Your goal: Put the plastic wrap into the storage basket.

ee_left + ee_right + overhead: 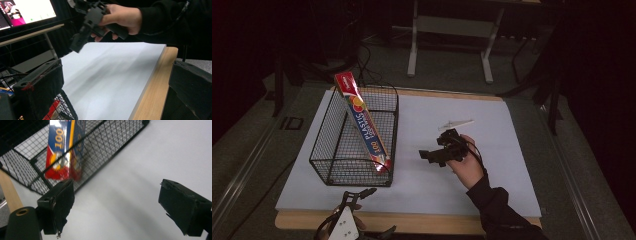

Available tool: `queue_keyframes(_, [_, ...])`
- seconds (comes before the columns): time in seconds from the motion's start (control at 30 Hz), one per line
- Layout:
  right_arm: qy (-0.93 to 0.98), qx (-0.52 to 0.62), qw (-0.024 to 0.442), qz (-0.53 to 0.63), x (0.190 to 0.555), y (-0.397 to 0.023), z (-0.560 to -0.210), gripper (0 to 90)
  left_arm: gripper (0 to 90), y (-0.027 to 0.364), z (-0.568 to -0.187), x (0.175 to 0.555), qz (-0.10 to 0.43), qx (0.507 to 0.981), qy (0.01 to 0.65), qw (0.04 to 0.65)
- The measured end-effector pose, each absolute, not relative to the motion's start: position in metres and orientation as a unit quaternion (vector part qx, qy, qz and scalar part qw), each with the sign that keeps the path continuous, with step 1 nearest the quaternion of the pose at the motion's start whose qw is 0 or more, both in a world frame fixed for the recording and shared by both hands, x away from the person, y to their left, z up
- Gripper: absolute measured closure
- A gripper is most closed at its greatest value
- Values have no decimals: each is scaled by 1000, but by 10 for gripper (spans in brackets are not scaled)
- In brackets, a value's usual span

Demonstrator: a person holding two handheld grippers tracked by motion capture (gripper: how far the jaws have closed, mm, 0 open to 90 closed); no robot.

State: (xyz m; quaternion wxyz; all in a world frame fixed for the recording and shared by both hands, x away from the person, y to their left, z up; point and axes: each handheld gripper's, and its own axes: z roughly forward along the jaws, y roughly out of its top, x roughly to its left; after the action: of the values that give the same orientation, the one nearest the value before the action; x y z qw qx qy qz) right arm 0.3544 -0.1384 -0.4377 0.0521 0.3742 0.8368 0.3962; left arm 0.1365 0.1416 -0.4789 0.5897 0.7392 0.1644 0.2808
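I hold two hand-held grippers, one in each hand; my right hand-held gripper (434, 154) hangs above the white sheet (422, 130) on the bench (412, 221), its two jaws spread wide with nothing between them; in the right gripper view only bare white sheet lies in the gap; my right hand (468, 165) wraps its grip, the dark sleeve (499, 210) trailing back toward me.

My left hand-held gripper (362, 192) sits at the near edge of the bench, just on my side of the basket; its jaws are released too, standing well apart in the left gripper view with nothing held.

One black wire basket (354, 135) stands to the left of my right hand-held gripper and just ahead of my left one; inside it leans one long box of plastic wrap (362, 120), red and blue, printed "100", its lower end in the basket's near right corner, its upper end tilted up over the far rim; in the right gripper view that lower end sits just beyond my left-hand jaw, behind the wire.

One small pale object (455, 124) lies on the sheet just beyond my right hand-held gripper; I cannot tell what it is.
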Motion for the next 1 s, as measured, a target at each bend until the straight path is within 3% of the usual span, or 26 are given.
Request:
queue_keyframes(0.53, [838, 395, 55, 374, 329, -188, -475, 132, 2, 140, -479, 137, 281, 741, 163, 587])
queue_keyframes(1.0, [828, 404, 69, 382, 309, -226, -482, 133, 2, 140, -479, 136, 281, 743, 161, 586])
